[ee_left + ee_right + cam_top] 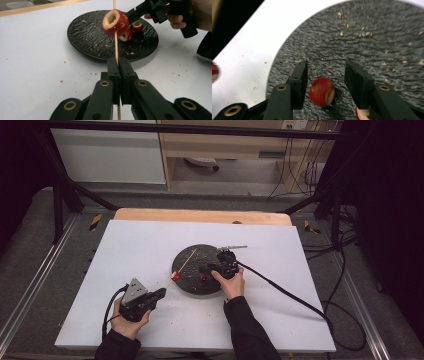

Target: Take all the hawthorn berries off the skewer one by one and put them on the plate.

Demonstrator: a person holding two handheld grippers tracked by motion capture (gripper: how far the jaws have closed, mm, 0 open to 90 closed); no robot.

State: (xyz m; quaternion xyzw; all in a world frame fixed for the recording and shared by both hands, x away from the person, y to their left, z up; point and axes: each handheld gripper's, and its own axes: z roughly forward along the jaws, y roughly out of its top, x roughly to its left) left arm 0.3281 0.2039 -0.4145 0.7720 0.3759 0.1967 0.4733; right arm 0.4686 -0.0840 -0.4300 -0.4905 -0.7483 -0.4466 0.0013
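On the white table (150,245), toward its near left corner, the left gripper (159,293) is sitting in the person's left hand (129,320), its jaws pressed together on a thin wooden skewer (116,47). In the left gripper view the stick is passing between the closed jaws and rising through a red hollowed fruit piece (115,23), which is riding on the skewer above the near edge of the black plate (85,32). In the high view that threaded piece (176,276) is showing at the plate's left rim, with the skewer slanting away over the plate toward the table's far edge.

The round, rough-textured plate (192,287) is lying near the middle of the table, scattered with small crumbs (359,31). More crumbs are dotting the white surface around it.

On the right half of the plate, the right gripper (204,269) is reaching in from the person's right hand (231,282). In the right gripper view its jaws are standing wide apart on either side of a second red fruit piece (322,92), which is lying on the plate between them, touching neither pad. A third piece (362,114) is peeking out just beside the right-hand jaw, at the bottom of that view. A black cable (290,292) is trailing from this gripper toward the table's right edge.
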